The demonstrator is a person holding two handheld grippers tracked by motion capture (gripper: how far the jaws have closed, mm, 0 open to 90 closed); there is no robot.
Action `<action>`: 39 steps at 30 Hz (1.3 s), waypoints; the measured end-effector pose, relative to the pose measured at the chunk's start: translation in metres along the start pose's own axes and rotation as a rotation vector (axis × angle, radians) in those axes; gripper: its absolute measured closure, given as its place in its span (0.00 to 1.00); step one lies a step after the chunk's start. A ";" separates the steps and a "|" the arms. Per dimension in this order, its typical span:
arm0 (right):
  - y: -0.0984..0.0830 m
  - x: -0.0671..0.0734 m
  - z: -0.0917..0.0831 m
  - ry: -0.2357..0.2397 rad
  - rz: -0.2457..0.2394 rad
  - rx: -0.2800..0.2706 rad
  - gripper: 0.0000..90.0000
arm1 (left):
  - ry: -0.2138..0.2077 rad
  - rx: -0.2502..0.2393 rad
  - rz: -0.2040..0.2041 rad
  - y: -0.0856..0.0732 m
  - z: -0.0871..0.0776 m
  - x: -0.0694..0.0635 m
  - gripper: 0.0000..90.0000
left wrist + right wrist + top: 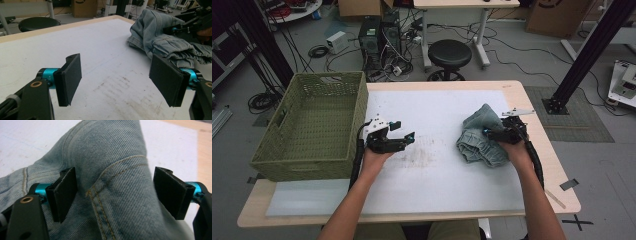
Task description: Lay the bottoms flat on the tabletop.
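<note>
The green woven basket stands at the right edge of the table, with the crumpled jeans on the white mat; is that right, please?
Not quite: the green woven basket stands at the table's left edge, as the high view shows. The crumpled jeans do lie on the white mat.

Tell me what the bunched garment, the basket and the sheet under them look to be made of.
Garment: faded blue denim, going by its diagonal twill weave and tan double-stitched seams.
Basket: olive-green woven material, perhaps plastic or paper cord; the look leaves it open. Its walls show a regular weave with cut-out handles.
Sheet: matte white, maybe foam or plastic board, scuffed with brown marks near the middle.
</note>
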State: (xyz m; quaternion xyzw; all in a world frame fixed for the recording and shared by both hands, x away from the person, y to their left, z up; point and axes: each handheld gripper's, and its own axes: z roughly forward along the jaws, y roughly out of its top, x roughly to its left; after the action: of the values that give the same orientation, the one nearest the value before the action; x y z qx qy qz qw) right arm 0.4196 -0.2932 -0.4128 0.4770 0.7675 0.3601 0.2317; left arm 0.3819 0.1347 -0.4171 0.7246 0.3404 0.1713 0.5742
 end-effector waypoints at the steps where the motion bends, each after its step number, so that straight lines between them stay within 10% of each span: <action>1: 0.000 -0.001 0.002 0.009 0.005 0.004 0.24 | -0.001 0.002 0.000 -0.001 0.000 0.000 0.29; 13: 0.001 0.001 0.002 0.121 -0.004 -0.005 0.81 | 0.006 0.015 -0.007 -0.008 -0.002 0.002 0.32; 27: 0.017 0.060 0.021 0.492 -0.119 -0.074 0.83 | -0.014 0.026 -0.020 -0.011 -0.002 0.002 0.37; 39: 0.034 0.098 0.044 0.499 -0.145 -0.050 0.79 | -0.099 0.042 -0.011 -0.014 0.004 -0.005 0.40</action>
State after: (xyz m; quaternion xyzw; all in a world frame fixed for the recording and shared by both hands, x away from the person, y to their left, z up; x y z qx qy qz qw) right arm 0.4268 -0.1809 -0.4157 0.3111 0.8240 0.4680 0.0720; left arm 0.3768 0.1301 -0.4306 0.7423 0.3192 0.1251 0.5758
